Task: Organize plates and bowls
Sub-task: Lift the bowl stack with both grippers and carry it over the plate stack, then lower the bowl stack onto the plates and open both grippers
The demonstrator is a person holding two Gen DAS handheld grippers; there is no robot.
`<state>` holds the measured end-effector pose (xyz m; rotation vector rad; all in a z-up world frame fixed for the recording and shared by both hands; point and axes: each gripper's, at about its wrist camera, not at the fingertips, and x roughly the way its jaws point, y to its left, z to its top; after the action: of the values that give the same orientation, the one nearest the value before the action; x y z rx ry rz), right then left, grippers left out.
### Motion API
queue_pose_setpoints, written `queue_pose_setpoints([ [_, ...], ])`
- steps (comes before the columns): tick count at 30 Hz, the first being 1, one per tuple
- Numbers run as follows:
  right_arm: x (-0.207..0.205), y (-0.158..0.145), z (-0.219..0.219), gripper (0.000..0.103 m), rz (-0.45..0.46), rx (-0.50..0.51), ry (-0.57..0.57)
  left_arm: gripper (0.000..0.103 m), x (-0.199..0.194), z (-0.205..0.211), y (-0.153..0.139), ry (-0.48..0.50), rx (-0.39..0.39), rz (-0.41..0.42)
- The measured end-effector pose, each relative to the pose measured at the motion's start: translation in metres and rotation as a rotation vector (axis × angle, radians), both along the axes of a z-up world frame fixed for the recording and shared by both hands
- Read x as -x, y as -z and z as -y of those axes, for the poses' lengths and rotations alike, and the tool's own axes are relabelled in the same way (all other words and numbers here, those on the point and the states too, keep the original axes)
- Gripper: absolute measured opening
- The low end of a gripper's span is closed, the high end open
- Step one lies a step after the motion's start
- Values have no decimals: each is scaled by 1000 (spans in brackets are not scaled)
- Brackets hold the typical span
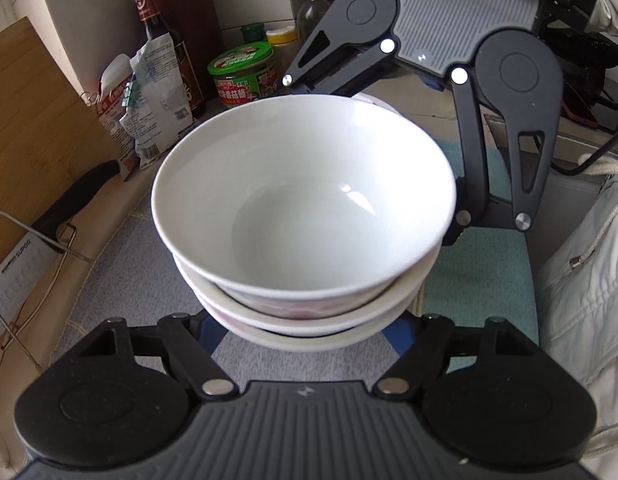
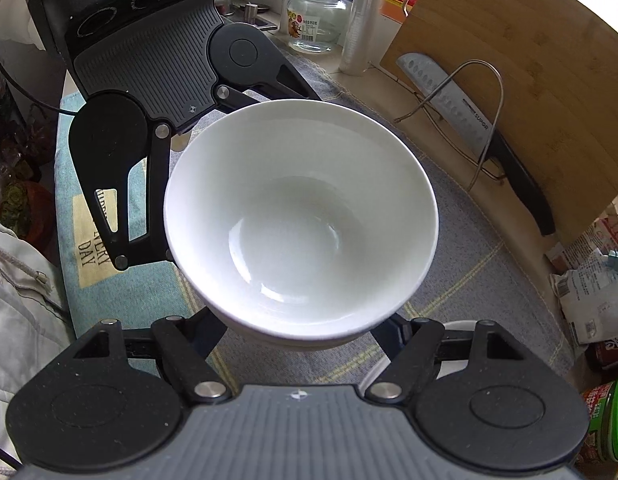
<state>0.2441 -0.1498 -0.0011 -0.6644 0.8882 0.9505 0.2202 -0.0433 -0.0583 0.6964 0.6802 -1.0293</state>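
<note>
Left gripper (image 1: 305, 334) clamps one side of the nested white bowls (image 1: 305, 200), right gripper (image 2: 305, 334) the opposite side, both closed on the stack; stack held above the grey mat (image 2: 489, 264); stacking looks done, putting away remains.

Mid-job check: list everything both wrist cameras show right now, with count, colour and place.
bowls: nested stack, at least three, white, centre, between both grippers
cutting board: one, wooden, leaning at counter edge
cleaver: one, steel blade, black handle, on wire rack by board
glass jar: one, clear, yellow lid, back of counter
green tin: one, behind the stack
sauce bottle: one, dark, beside packets
left gripper: black, jaws around stack
right gripper: black, jaws around opposite side
</note>
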Motion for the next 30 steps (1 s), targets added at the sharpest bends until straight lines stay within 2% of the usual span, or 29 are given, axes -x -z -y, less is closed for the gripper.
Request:
queue_pose_setpoints([
  [9, -15, -11, 71, 81, 26, 12, 38, 79, -18, 71, -5, 37, 19, 29],
  [16, -31, -5, 116, 81, 23, 41, 74, 79, -40, 114, 7, 61, 20, 12],
  [22, -41, 10, 135, 81, -13, 49, 89, 79, -52, 133, 22, 59, 4, -34],
  [30, -52, 19, 143, 81, -37, 34, 100, 79, -63, 138, 30, 22, 9, -88],
])
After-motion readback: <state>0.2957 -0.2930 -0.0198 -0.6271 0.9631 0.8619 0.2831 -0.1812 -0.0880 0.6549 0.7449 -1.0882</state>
